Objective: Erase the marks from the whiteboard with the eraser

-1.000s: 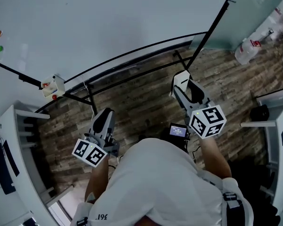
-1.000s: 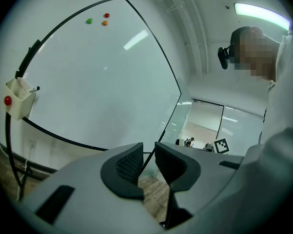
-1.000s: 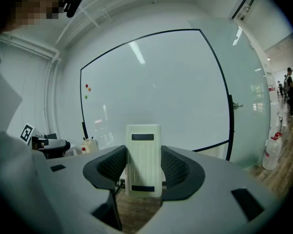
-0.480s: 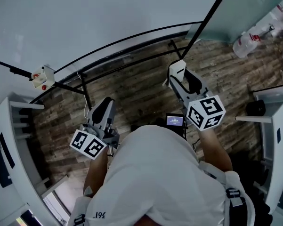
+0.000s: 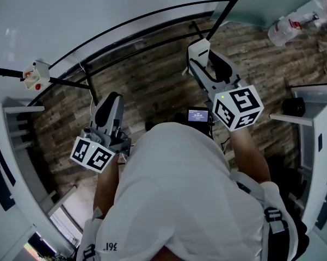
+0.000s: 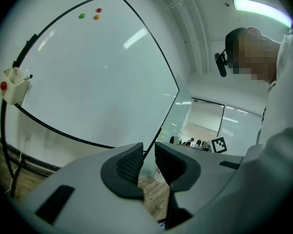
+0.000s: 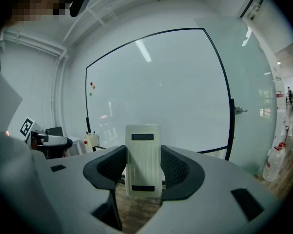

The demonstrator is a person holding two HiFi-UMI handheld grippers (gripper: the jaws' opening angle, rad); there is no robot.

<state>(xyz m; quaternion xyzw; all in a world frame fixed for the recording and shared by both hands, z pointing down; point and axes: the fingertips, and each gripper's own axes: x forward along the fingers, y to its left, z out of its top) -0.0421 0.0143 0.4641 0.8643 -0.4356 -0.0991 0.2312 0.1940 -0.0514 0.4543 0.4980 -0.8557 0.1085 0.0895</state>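
The whiteboard (image 7: 156, 91) fills the space ahead of me, and its black frame runs down toward a wood floor (image 5: 152, 91), with open floor between board and person. My right gripper (image 7: 143, 172) has its jaws pressed on the white eraser (image 7: 143, 150), which stands upright and well short of the board. My left gripper (image 6: 147, 162) shows a narrow gap with only floor behind it. A white holder box (image 6: 12, 84) hangs on the board's left edge. Text on the small screen (image 5: 198, 115) at the person's chest is too small to read. Three magnets (image 6: 96, 17) sit near the board's top.
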